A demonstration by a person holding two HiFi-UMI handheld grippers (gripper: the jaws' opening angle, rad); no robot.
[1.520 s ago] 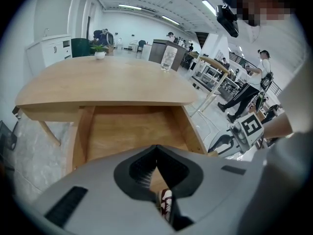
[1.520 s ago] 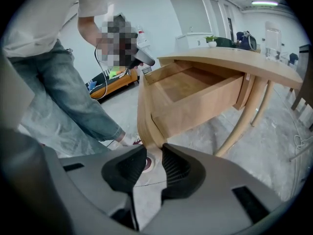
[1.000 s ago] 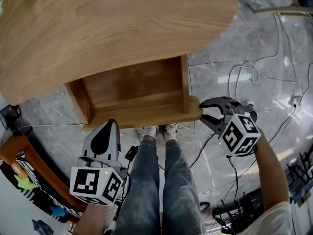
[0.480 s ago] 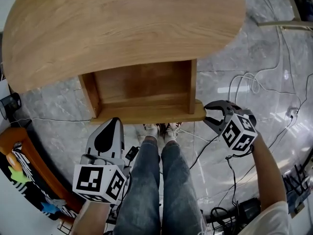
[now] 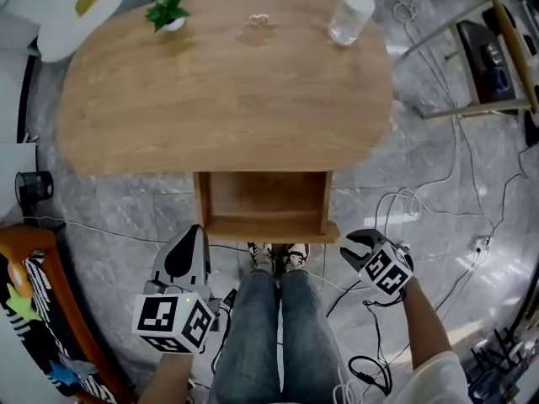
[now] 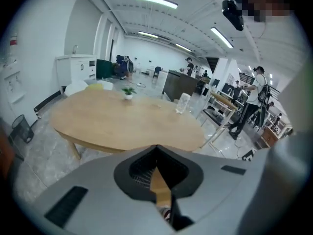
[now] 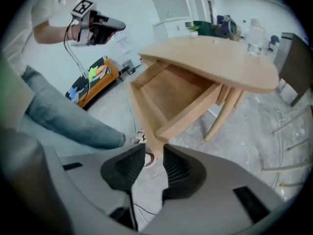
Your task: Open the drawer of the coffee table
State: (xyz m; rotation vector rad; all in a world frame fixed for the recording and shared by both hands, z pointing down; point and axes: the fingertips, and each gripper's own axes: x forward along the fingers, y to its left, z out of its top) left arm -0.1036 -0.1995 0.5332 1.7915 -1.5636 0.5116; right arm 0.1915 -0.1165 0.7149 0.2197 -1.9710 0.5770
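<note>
Drawer (image 5: 265, 199) stands pulled out from under the wooden surface (image 5: 227, 99), interior exposed. Left claw (image 5: 194, 231) is pressed together and empty, low left of the drawer front. Right claw (image 5: 357, 247) is slightly spread (nothing between its pads), just beside the front's right corner, not touching.

Left gripper (image 5: 192, 234), jaws together; right gripper (image 5: 353, 246), jaws slightly apart, nothing between.
</note>
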